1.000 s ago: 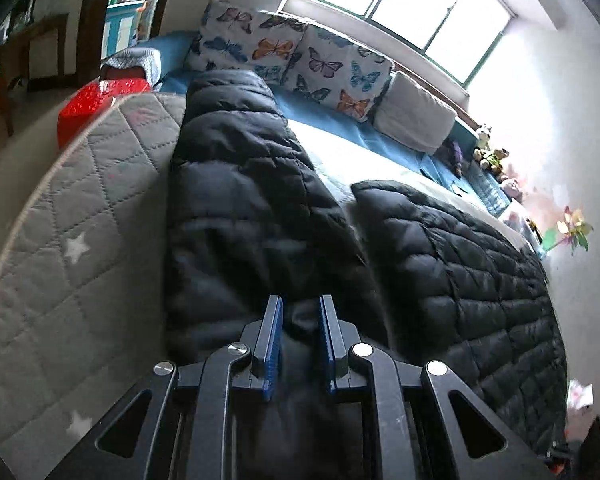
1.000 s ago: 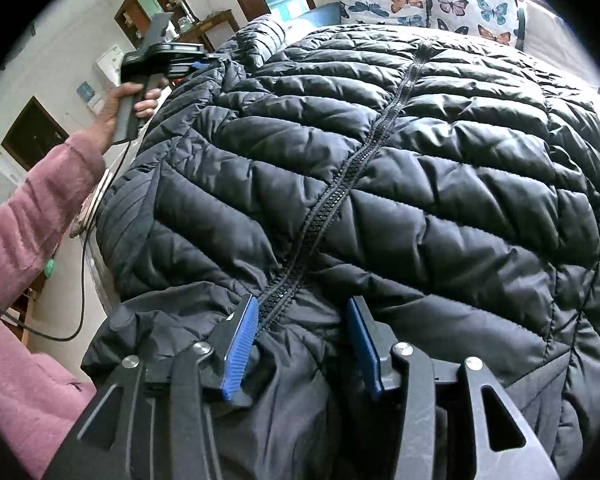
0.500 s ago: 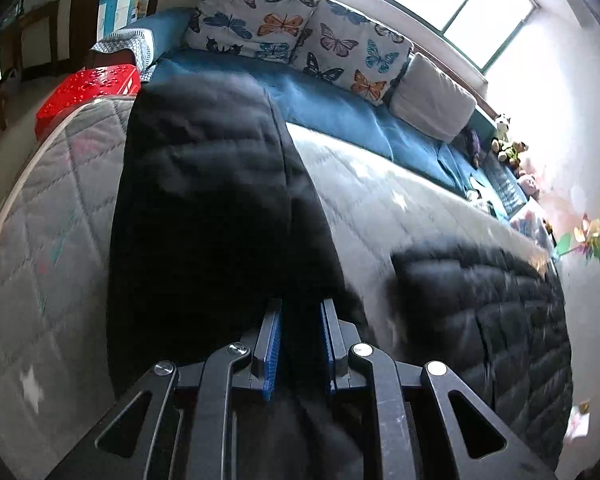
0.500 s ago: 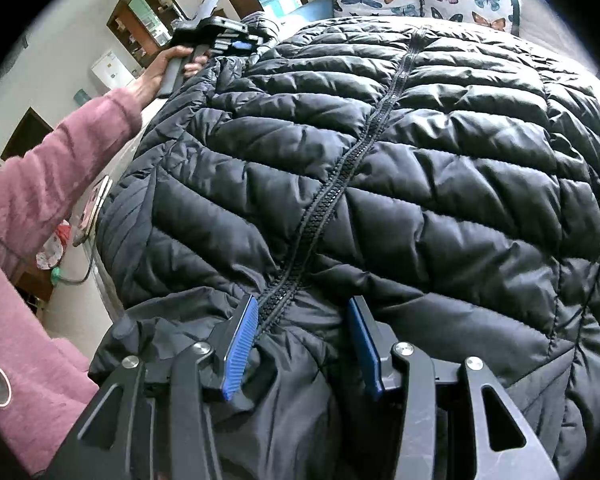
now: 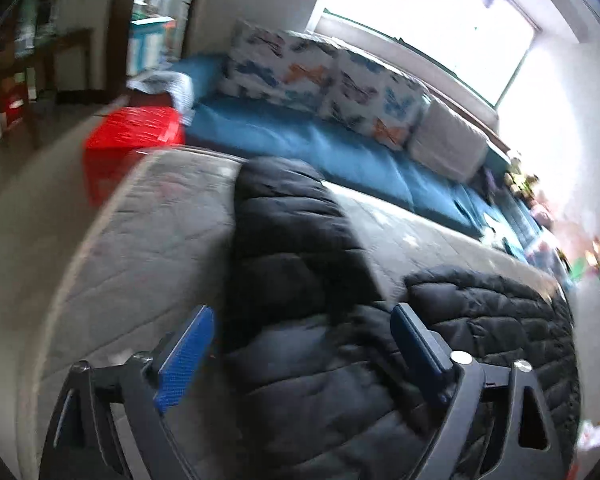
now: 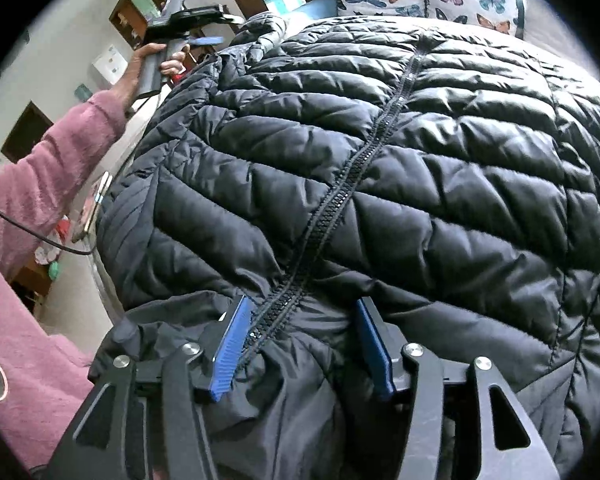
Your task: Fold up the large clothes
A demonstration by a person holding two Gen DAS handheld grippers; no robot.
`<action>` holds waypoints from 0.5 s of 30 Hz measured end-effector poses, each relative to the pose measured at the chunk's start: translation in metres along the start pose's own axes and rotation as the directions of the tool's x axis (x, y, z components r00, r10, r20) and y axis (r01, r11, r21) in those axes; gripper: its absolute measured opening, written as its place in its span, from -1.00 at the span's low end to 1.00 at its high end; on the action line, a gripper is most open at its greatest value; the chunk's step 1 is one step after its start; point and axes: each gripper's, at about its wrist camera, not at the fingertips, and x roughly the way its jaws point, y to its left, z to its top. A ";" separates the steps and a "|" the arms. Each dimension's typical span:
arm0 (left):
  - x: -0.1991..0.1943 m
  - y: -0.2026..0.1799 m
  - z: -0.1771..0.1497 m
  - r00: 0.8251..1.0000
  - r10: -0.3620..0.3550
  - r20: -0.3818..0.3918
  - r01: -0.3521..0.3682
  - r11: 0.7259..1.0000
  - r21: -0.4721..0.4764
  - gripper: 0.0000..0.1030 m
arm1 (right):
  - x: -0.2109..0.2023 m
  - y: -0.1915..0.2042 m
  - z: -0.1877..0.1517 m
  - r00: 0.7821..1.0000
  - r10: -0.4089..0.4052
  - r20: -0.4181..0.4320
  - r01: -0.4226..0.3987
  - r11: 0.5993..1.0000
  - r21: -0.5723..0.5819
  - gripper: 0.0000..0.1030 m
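A large black quilted puffer jacket (image 6: 380, 168) lies front up on a grey mattress (image 5: 148, 232), its zipper (image 6: 340, 200) running down the middle. Its left sleeve (image 5: 292, 240) stretches out over the mattress in the left wrist view. My left gripper (image 5: 304, 320) is open, its blue pads on either side of the sleeve's end, holding nothing. It also shows far off in the right wrist view (image 6: 200, 36), held by a hand. My right gripper (image 6: 304, 308) is open over the jacket's near edge, its pads straddling the zipper.
Butterfly pillows (image 5: 324, 80) and a grey pillow (image 5: 448, 148) lean along a blue cushion (image 5: 320, 148) under the window. A red box (image 5: 132, 140) stands past the mattress's far left corner. The person's pink-sleeved arm (image 6: 40, 184) reaches along the left side.
My left gripper was shut on the sleeve and has opened wide, letting the sleeve go onto the mattress. The right gripper has stayed open in place.
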 end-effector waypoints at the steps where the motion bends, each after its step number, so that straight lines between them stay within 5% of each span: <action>1: -0.003 0.006 -0.004 1.000 0.002 0.000 -0.002 1.000 -0.016 0.88 | 0.000 0.001 0.000 1.000 -0.005 0.001 0.005 1.000 -0.005 0.20; 9: 0.027 0.046 -0.035 0.975 -0.183 -0.126 0.151 0.962 -0.226 0.71 | 0.001 0.007 0.002 0.999 -0.034 -0.006 0.034 0.999 -0.021 0.26; 14: 0.038 0.048 -0.045 0.965 -0.240 -0.102 0.204 0.939 -0.275 -0.58 | 0.002 0.008 0.004 0.999 -0.040 -0.005 0.040 0.999 -0.014 0.26; 15: 0.034 0.050 -0.046 0.963 -0.256 -0.090 0.221 0.932 -0.288 -0.68 | 0.002 0.008 0.004 0.999 -0.042 -0.005 0.042 0.999 -0.014 0.26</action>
